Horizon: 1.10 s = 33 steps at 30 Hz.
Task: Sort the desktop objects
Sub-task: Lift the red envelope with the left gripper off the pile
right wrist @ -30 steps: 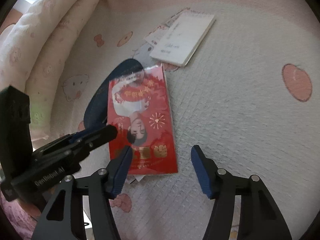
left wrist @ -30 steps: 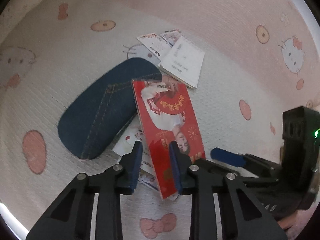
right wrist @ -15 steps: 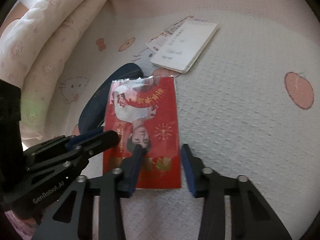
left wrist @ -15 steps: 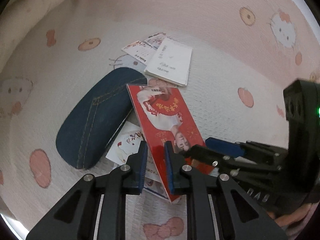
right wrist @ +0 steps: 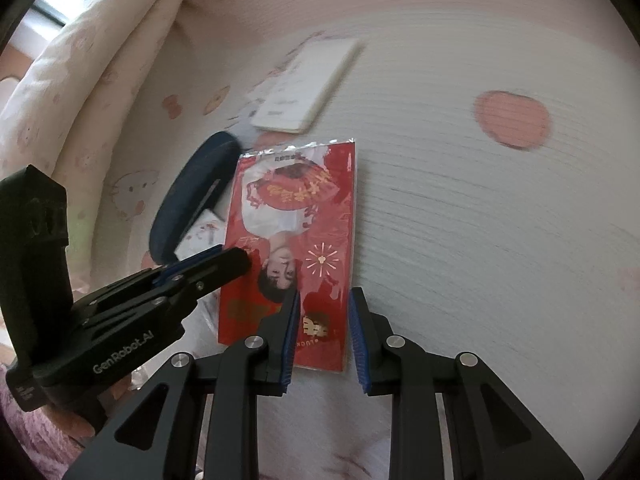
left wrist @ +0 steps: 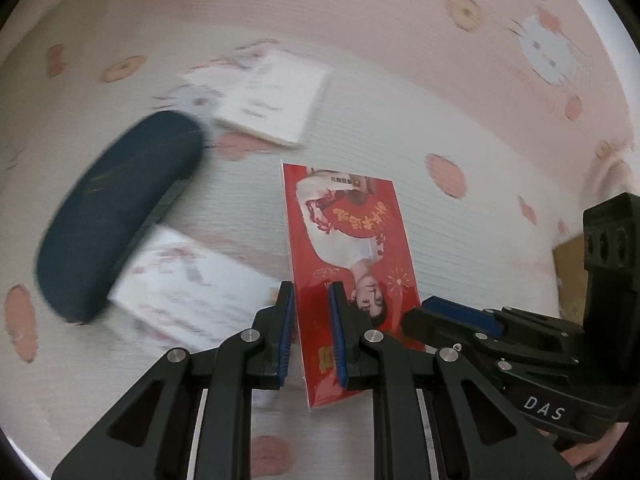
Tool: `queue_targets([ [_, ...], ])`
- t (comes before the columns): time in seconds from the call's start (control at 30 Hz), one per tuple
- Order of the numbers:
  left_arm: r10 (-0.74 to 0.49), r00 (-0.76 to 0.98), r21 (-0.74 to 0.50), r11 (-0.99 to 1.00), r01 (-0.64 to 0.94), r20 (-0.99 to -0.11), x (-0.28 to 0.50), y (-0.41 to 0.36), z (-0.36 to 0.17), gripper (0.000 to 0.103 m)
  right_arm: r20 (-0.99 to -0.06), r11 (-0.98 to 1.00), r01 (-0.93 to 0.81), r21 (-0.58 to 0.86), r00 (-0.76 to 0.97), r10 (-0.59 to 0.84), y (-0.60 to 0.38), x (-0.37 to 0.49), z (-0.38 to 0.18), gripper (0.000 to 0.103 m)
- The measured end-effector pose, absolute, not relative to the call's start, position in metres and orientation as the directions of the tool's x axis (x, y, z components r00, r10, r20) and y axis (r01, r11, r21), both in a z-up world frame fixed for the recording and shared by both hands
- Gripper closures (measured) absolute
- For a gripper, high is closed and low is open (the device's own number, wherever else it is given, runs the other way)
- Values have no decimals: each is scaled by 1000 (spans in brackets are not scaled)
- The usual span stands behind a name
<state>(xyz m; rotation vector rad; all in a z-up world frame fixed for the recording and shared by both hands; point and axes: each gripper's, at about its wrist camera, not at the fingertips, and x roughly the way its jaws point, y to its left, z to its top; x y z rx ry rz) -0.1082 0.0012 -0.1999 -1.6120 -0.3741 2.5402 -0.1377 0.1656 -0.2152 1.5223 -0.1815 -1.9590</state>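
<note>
Left wrist view has the red packet (left wrist: 348,232), a clear-wrapped pack printed with a figure in white and gold characters, running lengthwise away from the camera at mid-frame, its near end up between the fingers of the left tongs (left wrist: 310,292). Those tongs have just been closing and now clamp the packet's left edge, one blue pad hard against the edge and the other lying over the red face. The right tongs (right wrist: 326,294) have also just been closing, and in the right wrist view they grip the packet's near right corner, with the right-hand pad just at its outer edge. Each pair of tongs shows from the side in the other's camera, meeting the packet from opposite edges. Left of the packet and apart from it lies a dark blue denim glasses case (left wrist: 116,216), with a white printed card (left wrist: 188,288) tucked partly under its near end. Beyond the case sits a white notepad (left wrist: 272,96) on top of other papers. Everything rests on a white-and-pink quilted cloth (left wrist: 460,128) printed with apples, bows and cartoon cats.
</note>
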Motion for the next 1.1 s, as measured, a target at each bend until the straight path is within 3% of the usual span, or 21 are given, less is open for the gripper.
queue_targets([
  [0.17, 287, -427, -283, -956, -73, -858, -112, 44, -196, 83, -843, -845, 337, 417, -204, -497, 205, -132, -201, 81],
  [0.2, 310, -417, -298, -950, -94, -854, -112, 54, -195, 88, -845, -853, 322, 411, -217, -489, 212, -132, -199, 81],
  [0.3, 338, -380, -304, -941, -148, -861, -108, 83, -197, 89, -830, -860, 284, 425, -256, -495, 236, -129, -190, 84],
  [0.53, 224, -406, -193, -974, -116, -886, -89, 110, -193, 88, -833, -885, 326, 331, -340, -437, 259, -116, -170, 85],
  [0.57, 211, -401, -188, -977, -96, -891, -88, 102, -192, 85, -835, -890, 315, 330, -343, -431, 262, -115, -170, 85],
  [0.63, 193, -386, -185, -981, -60, -902, -87, 93, -194, 70, -843, -901, 289, 323, -345, -412, 266, -115, -169, 85],
  [0.67, 204, -380, -203, -978, -41, -902, -87, 86, -194, 51, -847, -905, 277, 324, -342, -407, 268, -115, -168, 85],
  [0.7, 229, -377, -238, -971, -22, -897, -86, 79, -194, 42, -846, -906, 265, 331, -342, -410, 272, -114, -166, 85],
  [0.8, 276, -379, -301, -954, 7, -883, -86, 70, -193, 41, -843, -899, 245, 362, -324, -428, 281, -111, -164, 79],
  [0.87, 287, -369, -310, -951, 3, -884, -84, 63, -194, 41, -854, -905, 234, 355, -312, -416, 281, -109, -166, 54],
  [0.9, 297, -360, -317, -948, -3, -884, -85, 61, -194, 41, -858, -907, 227, 355, -305, -413, 281, -108, -169, 50],
  [1.1, 300, -370, -300, -952, -58, -879, -92, 65, -193, 41, -882, -909, 191, 370, -235, -409, 283, -110, -185, 47],
])
